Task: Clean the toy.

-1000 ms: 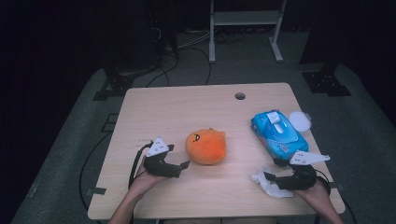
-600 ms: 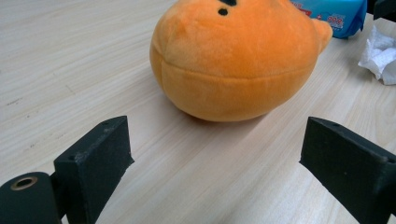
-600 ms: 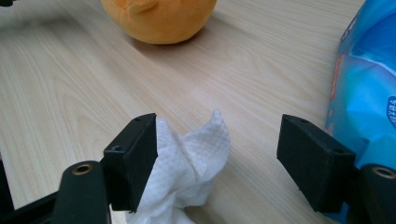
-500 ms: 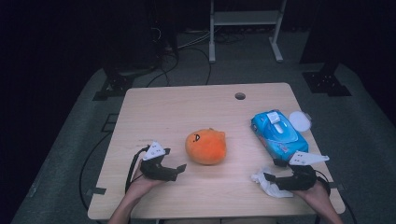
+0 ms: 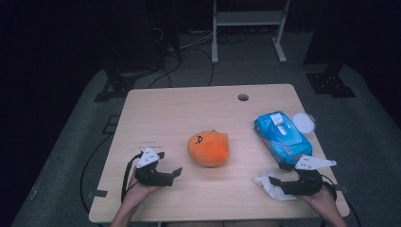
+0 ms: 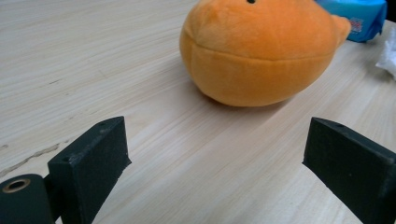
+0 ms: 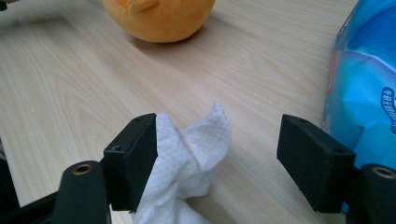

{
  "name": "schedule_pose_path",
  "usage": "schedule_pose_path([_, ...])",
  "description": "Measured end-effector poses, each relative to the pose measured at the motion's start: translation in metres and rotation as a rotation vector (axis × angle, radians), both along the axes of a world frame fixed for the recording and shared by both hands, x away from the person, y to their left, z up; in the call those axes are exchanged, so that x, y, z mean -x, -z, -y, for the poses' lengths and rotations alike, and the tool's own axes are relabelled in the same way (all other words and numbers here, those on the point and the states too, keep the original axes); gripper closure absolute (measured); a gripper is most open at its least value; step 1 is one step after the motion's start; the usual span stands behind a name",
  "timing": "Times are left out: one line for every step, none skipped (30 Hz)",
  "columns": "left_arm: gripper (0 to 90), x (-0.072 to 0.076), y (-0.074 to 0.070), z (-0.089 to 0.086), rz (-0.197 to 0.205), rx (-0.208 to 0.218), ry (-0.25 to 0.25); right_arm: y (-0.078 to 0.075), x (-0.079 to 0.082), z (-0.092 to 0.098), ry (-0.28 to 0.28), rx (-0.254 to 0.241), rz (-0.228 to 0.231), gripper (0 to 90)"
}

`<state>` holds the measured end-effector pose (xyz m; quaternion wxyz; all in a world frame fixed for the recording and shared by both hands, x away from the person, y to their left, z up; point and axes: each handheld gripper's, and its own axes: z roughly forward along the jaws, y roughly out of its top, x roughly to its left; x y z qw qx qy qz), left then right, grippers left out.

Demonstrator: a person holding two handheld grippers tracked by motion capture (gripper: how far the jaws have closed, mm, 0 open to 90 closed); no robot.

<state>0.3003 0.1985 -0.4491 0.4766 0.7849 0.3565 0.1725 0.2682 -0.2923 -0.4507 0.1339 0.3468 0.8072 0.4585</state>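
An orange plush toy (image 5: 208, 148) with a small face lies at the table's middle. My left gripper (image 5: 176, 174) rests low at the front left and points at the plush (image 6: 261, 51). Its jaws have just been opening and stand wide, with only bare wood between them (image 6: 215, 140). At the front right, my right gripper (image 5: 274, 182) is open around a crumpled white wipe (image 5: 270, 184). The wipe (image 7: 191, 154) leans on the left jaw and is clear of the right one (image 7: 217, 140).
A blue pack of wet wipes (image 5: 282, 135) lies at the right, just behind the right gripper, with a round white lid (image 5: 303, 123) beside it. The wooden table (image 5: 189, 109) has a cable hole (image 5: 243, 97) near its far edge. A metal stand is on the floor beyond.
My left gripper has drawn back from the plush toward the near edge and a little left. The right gripper and the wipe have stayed put.
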Motion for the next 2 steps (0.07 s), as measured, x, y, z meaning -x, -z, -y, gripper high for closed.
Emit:
schedule_pose_path([6.1,-0.0004,0.0009,-0.0007,-0.002,0.000,0.001,-0.0002,0.0009,0.0008,0.002,-0.006,0.004,27.6])
schedule_pose_path([6.1,-0.0009,0.0024,-0.0009,-0.001,-0.005,-0.002,-0.0002,0.0014,0.0012,0.002,-0.009,0.004,27.6])
